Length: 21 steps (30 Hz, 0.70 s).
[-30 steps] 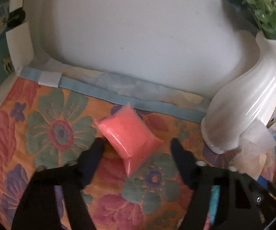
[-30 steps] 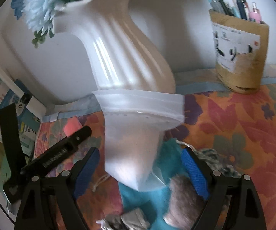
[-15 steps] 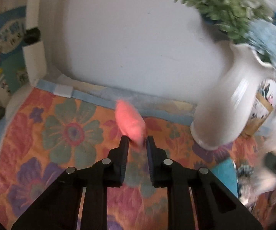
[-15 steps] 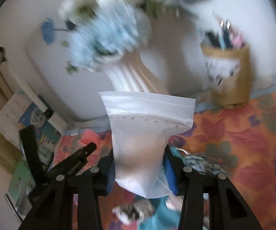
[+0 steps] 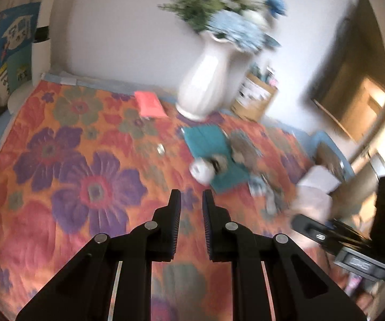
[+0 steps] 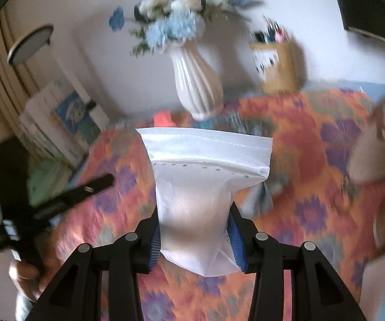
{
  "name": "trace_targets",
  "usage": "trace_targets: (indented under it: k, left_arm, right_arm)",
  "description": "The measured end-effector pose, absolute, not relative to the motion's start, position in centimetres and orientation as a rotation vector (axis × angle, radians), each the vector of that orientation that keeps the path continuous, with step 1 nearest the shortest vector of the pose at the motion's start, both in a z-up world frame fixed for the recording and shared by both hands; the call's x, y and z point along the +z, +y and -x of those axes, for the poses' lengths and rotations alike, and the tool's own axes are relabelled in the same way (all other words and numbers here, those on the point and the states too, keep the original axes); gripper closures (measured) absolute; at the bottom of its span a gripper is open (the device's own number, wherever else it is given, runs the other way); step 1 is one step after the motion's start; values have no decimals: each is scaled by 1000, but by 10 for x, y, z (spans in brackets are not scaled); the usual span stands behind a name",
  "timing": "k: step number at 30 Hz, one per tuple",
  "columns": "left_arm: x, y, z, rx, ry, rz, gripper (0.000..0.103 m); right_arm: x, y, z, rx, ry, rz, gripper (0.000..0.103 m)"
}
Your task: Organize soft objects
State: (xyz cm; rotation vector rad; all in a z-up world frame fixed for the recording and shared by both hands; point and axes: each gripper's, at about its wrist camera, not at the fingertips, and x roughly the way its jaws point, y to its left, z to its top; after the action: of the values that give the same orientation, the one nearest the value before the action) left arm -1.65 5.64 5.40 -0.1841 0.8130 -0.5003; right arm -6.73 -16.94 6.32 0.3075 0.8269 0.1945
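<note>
My right gripper (image 6: pixel 196 230) is shut on a white zip bag (image 6: pixel 205 187) and holds it upright above the floral cloth. My left gripper (image 5: pixel 191 200) is nearly closed and empty, held above the cloth. The pink soft pouch (image 5: pixel 150 104) lies far ahead of it by the white vase (image 5: pixel 205 80); it shows in the right wrist view (image 6: pixel 163 117) too. A teal cloth (image 5: pixel 213 147) with a grey furry item (image 5: pixel 243 147) and a small white object (image 5: pixel 200 171) lies right of centre. The right gripper with its bag (image 5: pixel 315 187) shows at the right in the left wrist view.
A floral quilted cloth (image 5: pixel 72 160) covers the table. The vase of blue flowers (image 6: pixel 195 80) and a cardboard pen holder (image 6: pixel 278 64) stand at the back by the wall. Books (image 5: pixel 7 53) stand at the left edge. The left gripper (image 6: pixel 58 200) appears at the left in the right wrist view.
My left gripper let go of the pink pouch and pulled back; the pouch now lies by the vase. My right gripper closed on the white bag and lifted it back from the vase.
</note>
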Motion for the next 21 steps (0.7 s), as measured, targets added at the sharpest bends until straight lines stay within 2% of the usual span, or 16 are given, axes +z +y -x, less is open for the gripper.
trace_targets:
  k: [3, 4, 7, 9, 10, 11, 18, 21]
  left_arm:
    - [51, 47, 21, -471, 842, 140, 84]
    - [54, 45, 11, -445, 862, 146, 71]
    - [67, 41, -20, -416, 853, 181, 68]
    - [71, 35, -45, -385, 861, 163, 55]
    - [71, 30, -65, -366, 870, 153, 32]
    - [71, 26, -78, -342, 867, 149, 16]
    - [44, 5, -174, -233, 915, 148, 17]
    - [25, 0, -201, -176, 939, 137, 24]
  right_arm:
    - [44, -172, 74, 151, 856, -295, 60]
    - [38, -177, 76, 130, 860, -287, 60]
    - [26, -189, 70, 85, 895, -304, 60]
    - [24, -198, 71, 94, 893, -344, 60]
    - [24, -201, 70, 90, 890, -352, 60]
    - [22, -202, 70, 93, 893, -358, 60]
    - [21, -198, 69, 92, 897, -344, 58]
    - [19, -199, 67, 94, 897, -351, 57]
